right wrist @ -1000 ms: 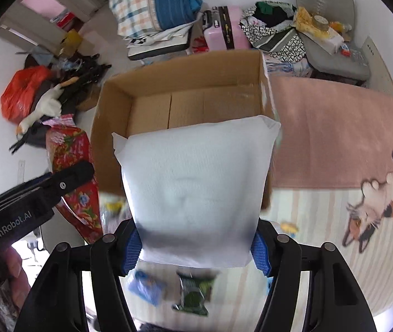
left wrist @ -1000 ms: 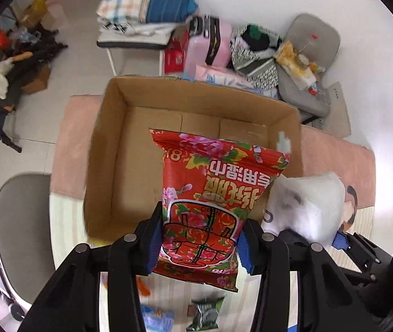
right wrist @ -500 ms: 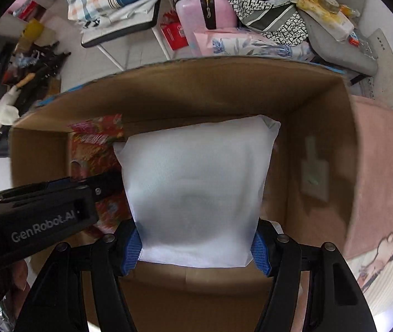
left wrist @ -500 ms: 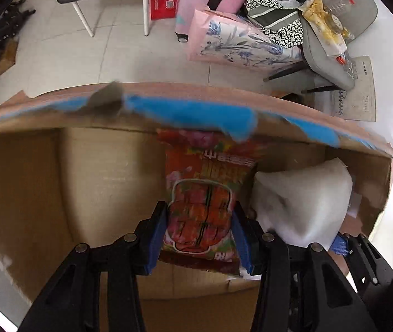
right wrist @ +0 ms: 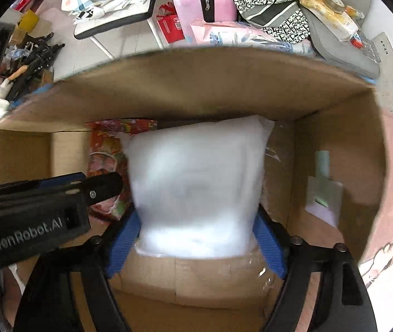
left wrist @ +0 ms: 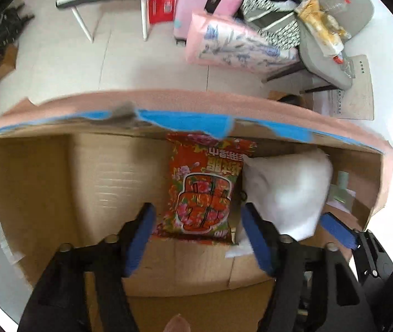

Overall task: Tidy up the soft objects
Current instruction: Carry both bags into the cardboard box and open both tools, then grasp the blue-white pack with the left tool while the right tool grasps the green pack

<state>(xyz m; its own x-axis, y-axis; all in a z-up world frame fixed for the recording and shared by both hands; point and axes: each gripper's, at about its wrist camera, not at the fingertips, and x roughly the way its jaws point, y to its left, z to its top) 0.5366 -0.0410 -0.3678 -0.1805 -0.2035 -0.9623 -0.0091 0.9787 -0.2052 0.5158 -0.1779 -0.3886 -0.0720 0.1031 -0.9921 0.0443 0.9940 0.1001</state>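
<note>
Your left gripper sits inside the cardboard box, fingers apart; one red snack bag lies between them w/ gaps both sides, against the box's far wall. Your right gripper is clamped on one white pillow pack, blurred, beside the bag, hiding its right part.

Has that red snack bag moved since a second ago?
Yes. The red snack bag went from above the cardboard box's near edge down inside, against the far wall, beside the white pillow.
</note>
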